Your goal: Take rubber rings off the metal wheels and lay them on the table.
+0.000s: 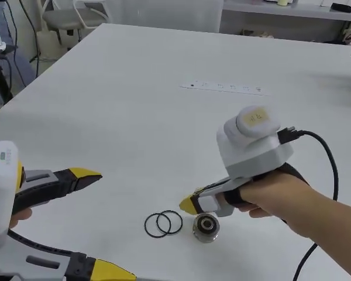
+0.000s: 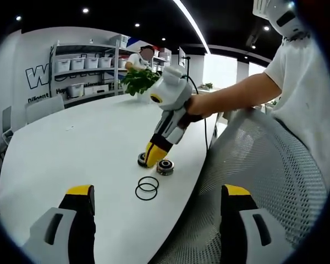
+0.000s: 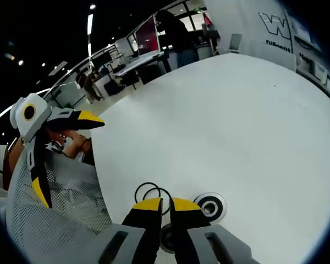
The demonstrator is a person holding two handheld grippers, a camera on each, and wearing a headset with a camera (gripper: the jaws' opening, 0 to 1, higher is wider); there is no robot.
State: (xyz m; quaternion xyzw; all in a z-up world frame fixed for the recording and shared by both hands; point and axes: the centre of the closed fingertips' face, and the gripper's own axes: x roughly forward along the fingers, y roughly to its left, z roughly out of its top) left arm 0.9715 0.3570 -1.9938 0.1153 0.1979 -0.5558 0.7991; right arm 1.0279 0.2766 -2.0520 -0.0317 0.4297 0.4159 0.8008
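Note:
Two black rubber rings [image 1: 162, 223] [image 2: 147, 188] [image 3: 151, 193] lie overlapping on the white table [image 1: 134, 117]. A metal wheel [image 1: 206, 226] [image 2: 165, 166] [image 3: 210, 206] stands just right of them. A second wheel [image 2: 141, 159] [image 3: 168, 237] sits under the right gripper's jaws, partly hidden. My right gripper [image 1: 190, 205] [image 2: 153, 155] [image 3: 166, 205] hovers low over the wheels, jaws shut with nothing seen between the tips. My left gripper [image 1: 102, 222] [image 2: 157, 192] [image 3: 77, 118] is held wide open, near the table's front edge and left of the rings.
A flat white strip with dark marks [image 1: 225, 88] lies mid-table. A cable [image 1: 324, 152] trails from the right gripper. A mesh chair back [image 2: 247, 181] stands at the table's near side. Shelves with bins [image 2: 82, 74] and a green plant [image 2: 138, 81] are beyond the table.

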